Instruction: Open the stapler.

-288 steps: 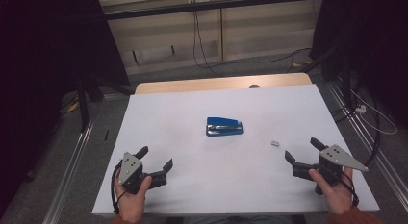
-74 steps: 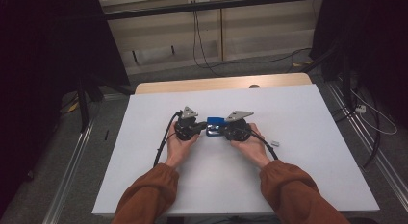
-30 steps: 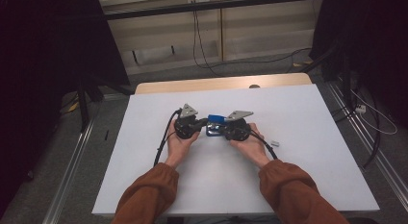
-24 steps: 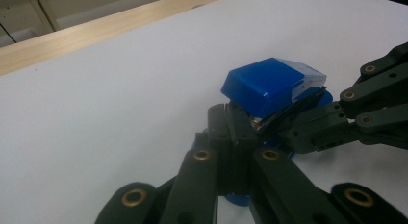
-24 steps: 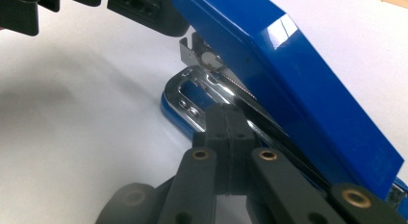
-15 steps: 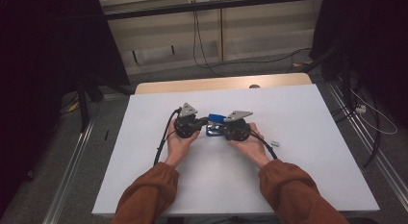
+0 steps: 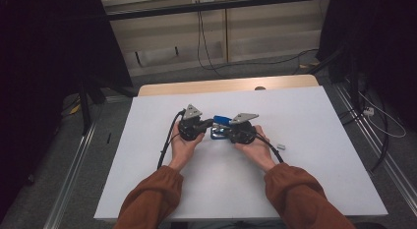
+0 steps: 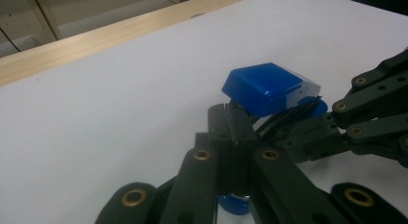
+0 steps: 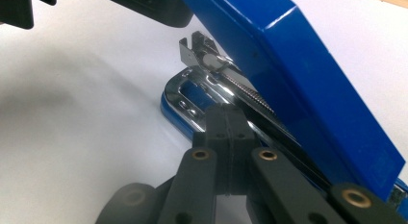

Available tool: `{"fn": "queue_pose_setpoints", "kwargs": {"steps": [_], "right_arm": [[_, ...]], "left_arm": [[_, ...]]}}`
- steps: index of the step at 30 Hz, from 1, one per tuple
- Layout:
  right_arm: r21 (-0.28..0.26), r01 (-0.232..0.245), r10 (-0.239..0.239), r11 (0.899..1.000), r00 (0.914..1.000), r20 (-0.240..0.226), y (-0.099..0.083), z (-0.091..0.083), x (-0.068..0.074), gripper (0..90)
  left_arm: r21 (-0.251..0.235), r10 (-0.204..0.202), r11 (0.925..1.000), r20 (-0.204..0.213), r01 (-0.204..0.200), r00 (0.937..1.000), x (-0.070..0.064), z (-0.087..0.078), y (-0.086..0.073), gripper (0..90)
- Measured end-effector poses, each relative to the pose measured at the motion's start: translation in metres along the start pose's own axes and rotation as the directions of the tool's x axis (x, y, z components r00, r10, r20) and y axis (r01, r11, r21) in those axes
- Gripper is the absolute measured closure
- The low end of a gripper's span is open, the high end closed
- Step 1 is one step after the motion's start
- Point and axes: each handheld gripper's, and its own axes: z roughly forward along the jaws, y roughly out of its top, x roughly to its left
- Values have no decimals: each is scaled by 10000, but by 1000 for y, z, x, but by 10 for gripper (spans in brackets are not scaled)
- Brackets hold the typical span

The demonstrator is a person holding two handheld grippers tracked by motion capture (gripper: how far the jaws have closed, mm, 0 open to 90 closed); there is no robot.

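Stapler [image 7: 220, 127] sits mid-surface [image 7: 319, 189], blue lid already swung up off its metal track [image 9: 231, 80]. Near to far: right tongs [image 7: 227, 134] look pinched shut low on the base by the chrome rail, left tongs [image 7: 212, 122] closed at the lid end — what exactly they're biting, can't tell. Opening seems done; I'd guess loading is what's left — a little strip [image 7: 281, 147], maybe staples, lies just right.

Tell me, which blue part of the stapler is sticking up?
The stapler's blue top cover is sticking up, tilted open above the metal staple rail. The blue base lies flat on the white table.
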Motion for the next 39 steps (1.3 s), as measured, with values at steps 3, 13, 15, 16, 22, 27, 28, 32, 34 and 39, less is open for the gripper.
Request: {"fn": "queue_pose_setpoints", "kwargs": {"steps": [3, 13, 15, 16, 22, 27, 28, 32, 34, 39], "right_arm": [[3, 22, -22, 10000, 10000, 12, 0, 0, 0, 900], [42, 159, -159, 9999, 9999, 40, 0, -1, 1, 900], [44, 183, -183, 9998, 9998, 18, 0, -1, 1, 900], [30, 159, -159, 9999, 9999, -2, 0, -1, 0, 900], [30, 136, -135, 9999, 9999, -33, 0, -1, 0, 900], [9, 145, -145, 9999, 9999, 0, 0, 0, 0, 900], [8, 167, -167, 9999, 9999, 18, 0, 0, 0, 900], [-14, 286, -286, 9996, 9995, 95, 0, -1, 2, 900], [-77, 266, -265, 9996, 9995, 147, 1, -2, 2, 900], [-373, 373, -364, 9986, 9990, 250, 4, -5, 4, 900]], "left_arm": [[-31, 54, 10000, 22, -53, 10000, 0, -1, 2, 900], [-204, 172, 9996, 37, -172, 9998, -3, -2, 6, 900], [-197, 263, 9995, 15, -262, 9997, -4, -2, 8, 900], [-238, 246, 9994, 22, -245, 9997, -4, -2, 8, 900], [-299, 212, 9993, 135, -208, 9997, -6, -3, 13, 900], [-308, 221, 9993, 119, -217, 9997, -7, -3, 13, 900], [-328, 213, 9992, 133, -208, 9997, -6, -3, 13, 900], [-312, 224, 9993, 109, -221, 9997, -6, -3, 13, 900], [-308, 175, 9994, 56, -173, 9998, -6, -2, 12, 900], [-281, 164, 9995, 58, -163, 9998, -7, -3, 13, 900]]}}
